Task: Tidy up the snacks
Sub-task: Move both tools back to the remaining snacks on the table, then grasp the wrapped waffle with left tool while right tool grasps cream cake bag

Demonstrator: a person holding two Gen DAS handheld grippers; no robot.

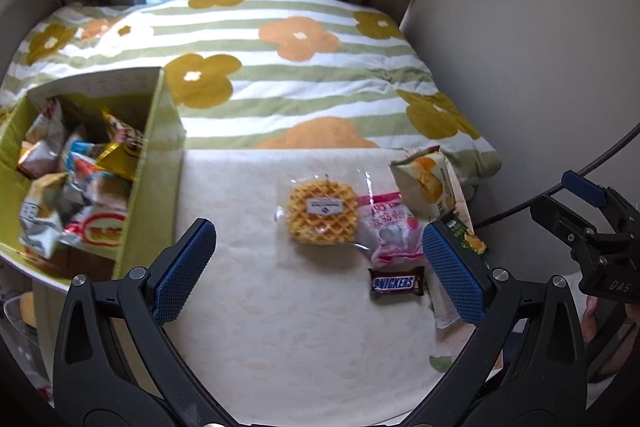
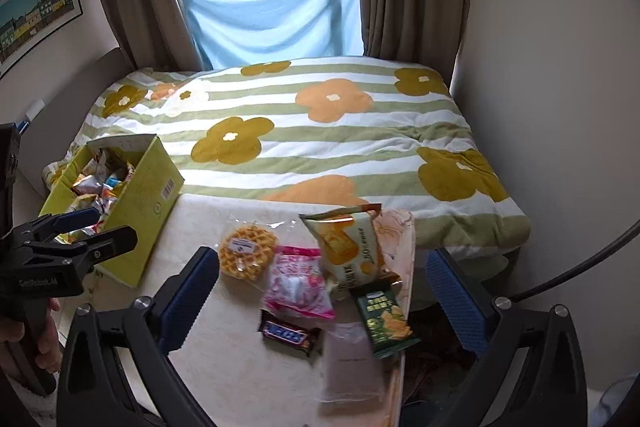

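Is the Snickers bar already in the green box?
No, the Snickers bar lies on the cream tabletop below the pink packet, well apart from the green box at the left.

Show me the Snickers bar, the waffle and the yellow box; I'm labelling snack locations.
Snickers bar [image 2: 289, 333]: right wrist view, on the logo at the wrapper's middle.
Waffle [image 1: 323, 215]: left wrist view, on the round label at its centre.
Yellow box [image 2: 149, 203]: right wrist view, on its bare outer side wall.
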